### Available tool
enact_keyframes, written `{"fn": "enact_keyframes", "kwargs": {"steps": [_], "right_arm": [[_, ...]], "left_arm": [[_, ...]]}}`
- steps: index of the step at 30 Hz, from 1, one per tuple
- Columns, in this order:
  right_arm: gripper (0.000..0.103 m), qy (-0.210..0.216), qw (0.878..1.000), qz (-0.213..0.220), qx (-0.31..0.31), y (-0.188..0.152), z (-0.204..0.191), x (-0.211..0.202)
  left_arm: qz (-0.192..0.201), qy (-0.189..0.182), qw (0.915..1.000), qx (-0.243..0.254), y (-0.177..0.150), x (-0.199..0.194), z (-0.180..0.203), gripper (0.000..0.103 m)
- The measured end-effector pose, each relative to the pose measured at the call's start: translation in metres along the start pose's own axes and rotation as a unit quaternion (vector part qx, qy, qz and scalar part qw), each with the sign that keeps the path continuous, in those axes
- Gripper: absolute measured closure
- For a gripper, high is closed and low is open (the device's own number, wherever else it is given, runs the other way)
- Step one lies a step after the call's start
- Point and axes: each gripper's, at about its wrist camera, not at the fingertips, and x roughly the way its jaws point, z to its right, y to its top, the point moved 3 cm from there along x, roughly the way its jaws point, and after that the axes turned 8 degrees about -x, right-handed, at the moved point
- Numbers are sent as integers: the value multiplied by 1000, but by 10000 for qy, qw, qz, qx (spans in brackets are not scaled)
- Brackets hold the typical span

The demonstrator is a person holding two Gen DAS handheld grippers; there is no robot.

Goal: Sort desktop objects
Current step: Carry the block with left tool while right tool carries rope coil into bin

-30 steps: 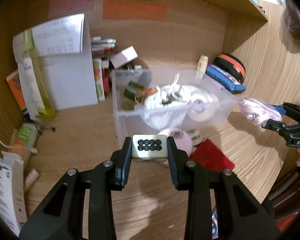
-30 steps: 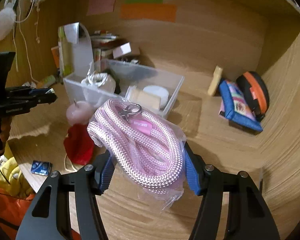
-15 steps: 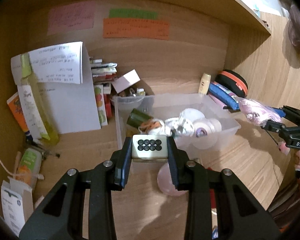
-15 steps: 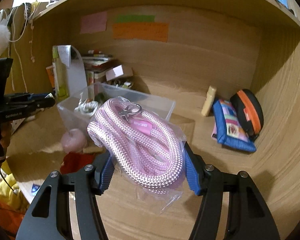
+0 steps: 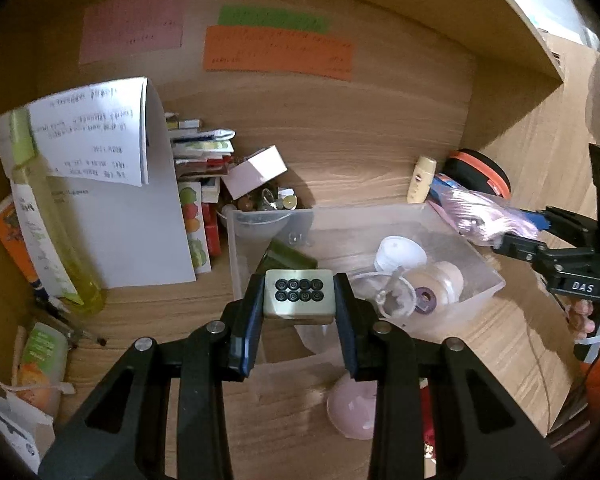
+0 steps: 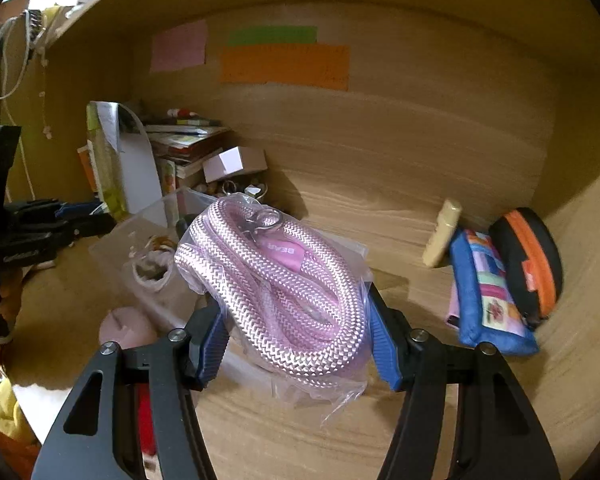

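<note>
Left wrist: left gripper (image 5: 299, 298) clamps a mahjong tile (image 5: 299, 297) (eight circles) above the clear bin's (image 5: 482, 264) near-left rim.

Right wrist: right gripper (image 6: 296, 326) pinches a bagged pink rope (image 6: 278, 276) mid-air, bin at 9 o'clock, blue pouch (image 6: 486, 296) at 3 o'clock.

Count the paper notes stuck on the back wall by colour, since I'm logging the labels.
Pink rectangular paper note: 1
Green paper strip note: 1
Orange rectangular paper note: 1
Total: 3
</note>
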Motion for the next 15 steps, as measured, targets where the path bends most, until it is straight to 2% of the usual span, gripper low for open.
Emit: {"fn": "enact_keyframes", "kwargs": {"steps": [15], "right_arm": [[45,486,9976,-439,-229,24,-26,76]], "left_arm": [[-304,-7,9995,7,-14,23,-8,70]]}}
